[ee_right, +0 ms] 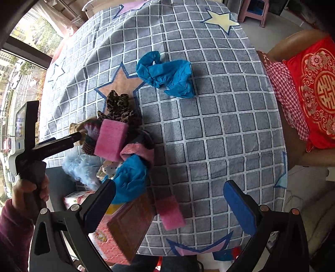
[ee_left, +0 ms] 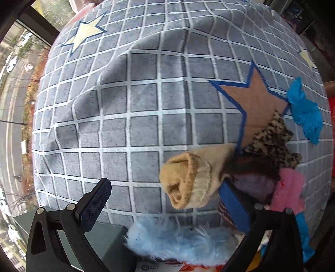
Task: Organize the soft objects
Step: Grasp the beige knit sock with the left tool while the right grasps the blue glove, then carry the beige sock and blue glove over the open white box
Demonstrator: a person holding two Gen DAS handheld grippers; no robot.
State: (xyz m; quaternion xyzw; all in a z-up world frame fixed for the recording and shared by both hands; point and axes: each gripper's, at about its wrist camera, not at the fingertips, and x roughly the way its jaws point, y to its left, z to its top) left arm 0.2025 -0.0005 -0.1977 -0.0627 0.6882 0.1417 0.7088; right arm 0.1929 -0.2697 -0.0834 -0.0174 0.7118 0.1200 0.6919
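A pile of soft things lies on the grey checked cloth (ee_left: 144,125): a tan fuzzy sock (ee_left: 188,180), a leopard-print cloth (ee_left: 272,140), a pink sponge (ee_right: 111,140) and a light blue fluffy piece (ee_left: 178,242). My left gripper (ee_left: 165,203) is open, its right finger beside the tan sock; it also shows in the right wrist view (ee_right: 77,136) at the pile's left side. A crumpled blue cloth (ee_right: 167,75) lies apart, farther back. My right gripper (ee_right: 169,205) is open and empty above the cloth, with a second pink sponge (ee_right: 169,213) between its fingers, untouched.
A brown box (ee_right: 129,226) and a printed red-and-white carton (ee_right: 104,240) sit at the near table edge. A red embroidered cushion (ee_right: 314,90) on a chair stands to the right. A window (ee_left: 16,104) lies to the left. A pink stool (ee_right: 255,10) stands behind.
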